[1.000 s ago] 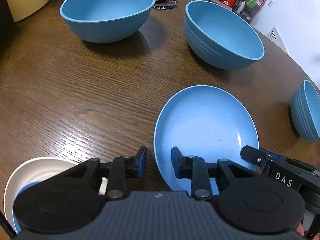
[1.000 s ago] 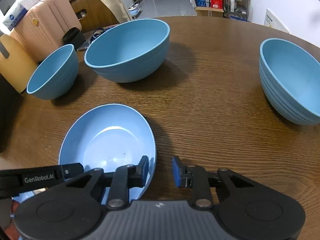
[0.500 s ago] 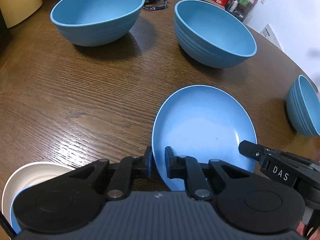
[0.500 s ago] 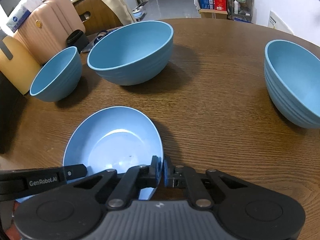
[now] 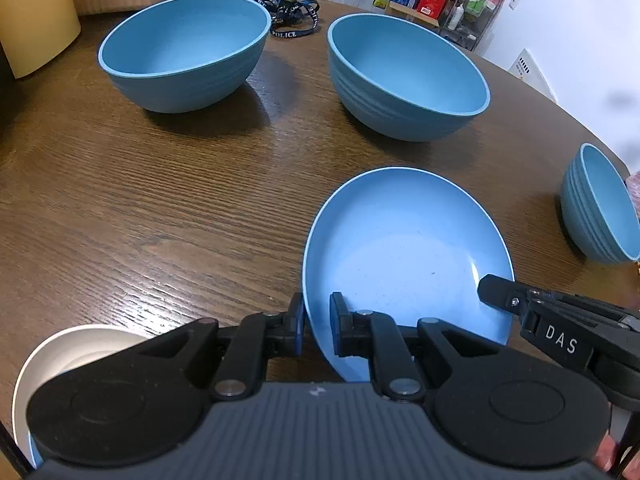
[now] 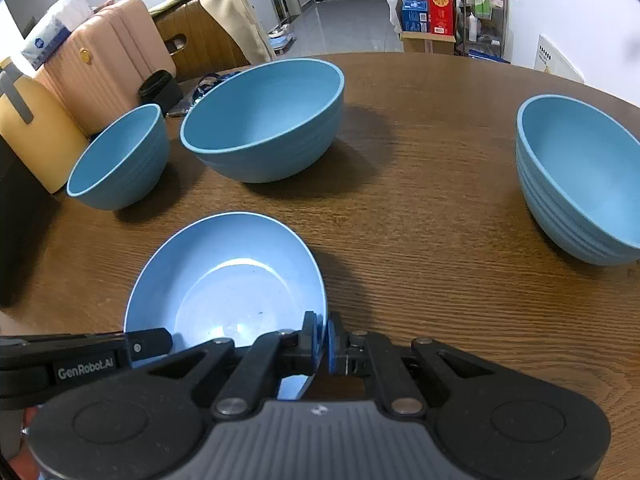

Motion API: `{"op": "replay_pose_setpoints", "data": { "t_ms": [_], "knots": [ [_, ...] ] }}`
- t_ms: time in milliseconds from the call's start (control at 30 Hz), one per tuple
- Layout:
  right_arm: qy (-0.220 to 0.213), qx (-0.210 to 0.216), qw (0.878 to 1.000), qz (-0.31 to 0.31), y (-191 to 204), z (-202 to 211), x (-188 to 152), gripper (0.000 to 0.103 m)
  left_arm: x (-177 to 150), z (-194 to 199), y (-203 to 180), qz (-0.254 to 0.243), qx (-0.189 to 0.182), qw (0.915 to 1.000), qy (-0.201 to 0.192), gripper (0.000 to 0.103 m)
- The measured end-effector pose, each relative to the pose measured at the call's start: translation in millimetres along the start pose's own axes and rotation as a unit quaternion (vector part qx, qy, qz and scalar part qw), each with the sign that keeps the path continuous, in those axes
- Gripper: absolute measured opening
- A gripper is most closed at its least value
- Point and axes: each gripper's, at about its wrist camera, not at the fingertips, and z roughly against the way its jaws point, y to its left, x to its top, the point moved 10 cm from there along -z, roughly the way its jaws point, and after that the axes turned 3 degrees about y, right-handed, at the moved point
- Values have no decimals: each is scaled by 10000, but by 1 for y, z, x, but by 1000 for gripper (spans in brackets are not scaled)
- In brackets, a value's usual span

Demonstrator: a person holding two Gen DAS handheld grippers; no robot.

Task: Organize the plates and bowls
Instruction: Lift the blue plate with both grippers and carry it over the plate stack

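A light-blue plate lies low over the brown wooden table. I hold it from both sides. My left gripper is shut on its left rim, and my right gripper is shut on its right rim. Each view shows the other gripper's finger at the opposite rim. Two large blue bowls stand farther back. One small blue bowl sits at the right, another small bowl at the left of the right wrist view.
A white dish with something blue in it sits at the near left. A lanyard lies behind the bowls. A yellow container and a pink suitcase stand beyond the table edge, and a cluttered shelf stands farther off.
Both grippers stood open around the plate's rims a second ago and have closed on them. The hands have barely moved.
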Motion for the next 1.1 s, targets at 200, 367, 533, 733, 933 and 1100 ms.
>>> {"op": "replay_pose_setpoints", "data": {
  "t_ms": [200,367,533,733,933,1100],
  "knots": [
    [-69,8,10000,17,0,10,-1,5,-6,10,-3,-38,-21,10000,-60,13],
    [-115,22,9999,64,1,19,-4,5,-9,19,-4,-41,-37,9999,-89,13],
    [-191,22,9998,110,4,31,-5,5,-13,31,-7,-96,-39,9998,-175,13],
    [-268,18,9996,125,4,43,-8,5,-20,44,-11,-186,-51,9995,-245,13],
    [-334,24,9993,178,7,58,-11,5,-27,60,-14,-259,-64,9992,-313,13],
    [-382,21,9990,238,11,69,-15,5,-33,70,-13,-291,-49,9989,-355,13]
  ]
}}
